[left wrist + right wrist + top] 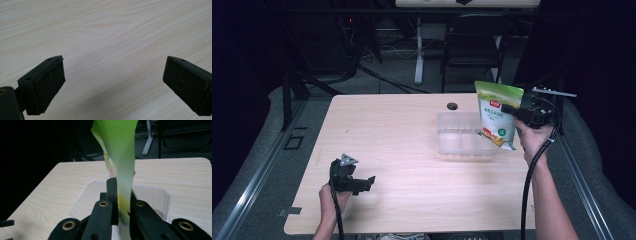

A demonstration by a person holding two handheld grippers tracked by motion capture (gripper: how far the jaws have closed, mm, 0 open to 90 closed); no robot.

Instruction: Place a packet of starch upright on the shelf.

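Observation:
A green and white snack pouch [497, 115] hangs upright over the right end of a clear plastic bin [457, 142], with my right gripper [512, 111] shut on its right edge. In the right gripper view the pouch [120, 157] rises edge-on between the jaws, pinched at the right gripper [123, 202], above the bin [82, 200]. My left gripper [362, 182] rests low over the table's front left, open. In the left gripper view the left gripper [113, 82] has its black pads [50, 82] spread wide over bare wood, nothing between them.
The light wood table [387, 130] has a small round hole [452, 106] behind the bin. A dark chair [472, 45] and a white desk leg [418, 50] stand beyond the far edge. A metal floor rail [257, 175] runs along the left.

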